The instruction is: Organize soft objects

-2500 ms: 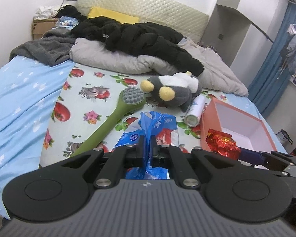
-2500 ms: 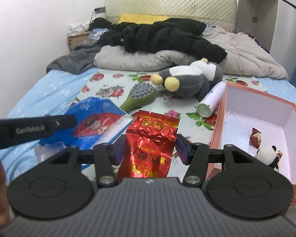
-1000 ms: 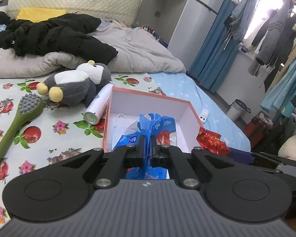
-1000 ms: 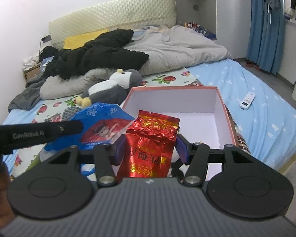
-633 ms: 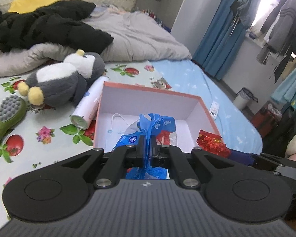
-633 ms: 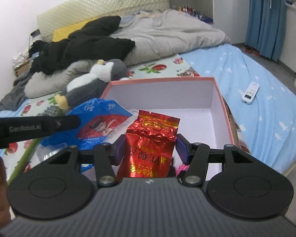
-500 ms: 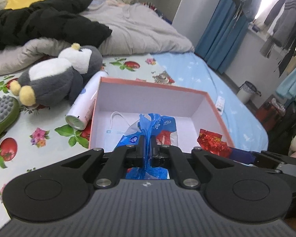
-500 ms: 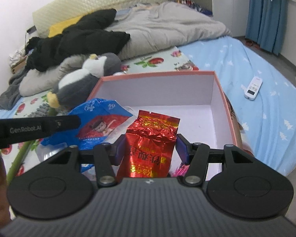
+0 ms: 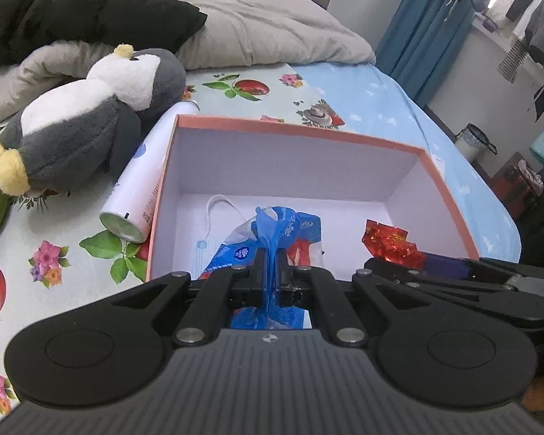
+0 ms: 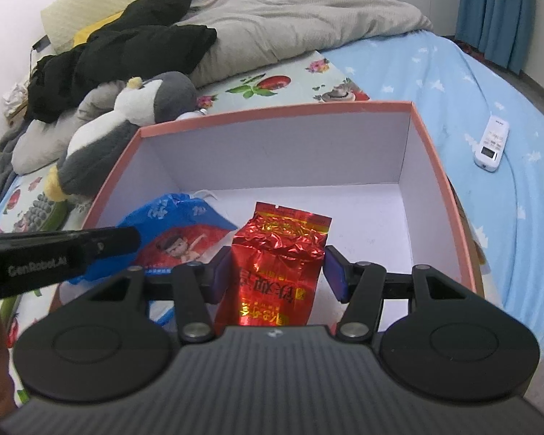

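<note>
Landmark: box (image 9: 442, 195), open-topped, orange rim, white inside.

- Left gripper (image 9: 271, 264): jaws nearly closed, pinching neck of blue bag (image 9: 290, 228); bag hangs above box floor, near left wall.
- Right gripper (image 10: 277, 272): jaws half-wide, clamping red foil packet (image 10: 279, 253); packet over box centre.
- Risk: both loads side by side; simultaneous release may stack them, or bag may snag on box rim.
- Risk: thin film may cling to pads after opening.
- Bag: crumpled, limp plastic, printed. Packet: crinkled, glossy.
- Face mask (image 9: 214, 214) already on box floor.
</note>
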Action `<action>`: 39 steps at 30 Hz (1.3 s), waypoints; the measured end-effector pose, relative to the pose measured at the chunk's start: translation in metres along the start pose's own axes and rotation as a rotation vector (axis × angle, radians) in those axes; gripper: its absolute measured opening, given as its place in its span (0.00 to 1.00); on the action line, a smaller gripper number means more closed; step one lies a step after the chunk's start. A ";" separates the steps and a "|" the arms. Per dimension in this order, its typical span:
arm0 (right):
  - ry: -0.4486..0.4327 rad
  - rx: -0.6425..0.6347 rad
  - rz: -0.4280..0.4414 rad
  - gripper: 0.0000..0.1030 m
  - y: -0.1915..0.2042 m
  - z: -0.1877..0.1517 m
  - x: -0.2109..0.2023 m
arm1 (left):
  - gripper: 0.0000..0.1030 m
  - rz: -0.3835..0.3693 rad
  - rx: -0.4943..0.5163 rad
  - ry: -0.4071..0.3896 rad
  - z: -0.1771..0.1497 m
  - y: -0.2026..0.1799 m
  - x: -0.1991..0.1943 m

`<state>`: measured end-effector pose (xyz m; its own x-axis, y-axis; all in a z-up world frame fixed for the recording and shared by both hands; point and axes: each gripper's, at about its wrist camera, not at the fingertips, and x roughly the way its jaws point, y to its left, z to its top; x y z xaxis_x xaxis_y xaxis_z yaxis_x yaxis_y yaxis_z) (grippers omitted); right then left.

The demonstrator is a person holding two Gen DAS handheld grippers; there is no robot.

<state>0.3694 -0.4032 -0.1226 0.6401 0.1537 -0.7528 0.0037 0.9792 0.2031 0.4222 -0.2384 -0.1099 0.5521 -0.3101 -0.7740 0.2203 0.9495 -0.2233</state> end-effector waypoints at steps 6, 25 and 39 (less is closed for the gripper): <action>-0.004 0.013 0.008 0.59 0.001 0.001 -0.010 | 0.15 0.020 0.040 0.009 -0.001 -0.004 -0.008; -0.241 -0.004 -0.010 0.59 0.043 -0.033 -0.182 | 0.16 -0.047 0.076 -0.180 -0.042 -0.028 -0.200; -0.305 -0.040 -0.028 0.59 0.074 -0.091 -0.272 | 0.16 -0.077 0.091 -0.275 -0.114 -0.031 -0.316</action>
<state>0.1261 -0.3608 0.0400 0.8415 0.0853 -0.5335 -0.0016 0.9879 0.1553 0.1492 -0.1647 0.0739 0.7251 -0.3945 -0.5644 0.3348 0.9182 -0.2117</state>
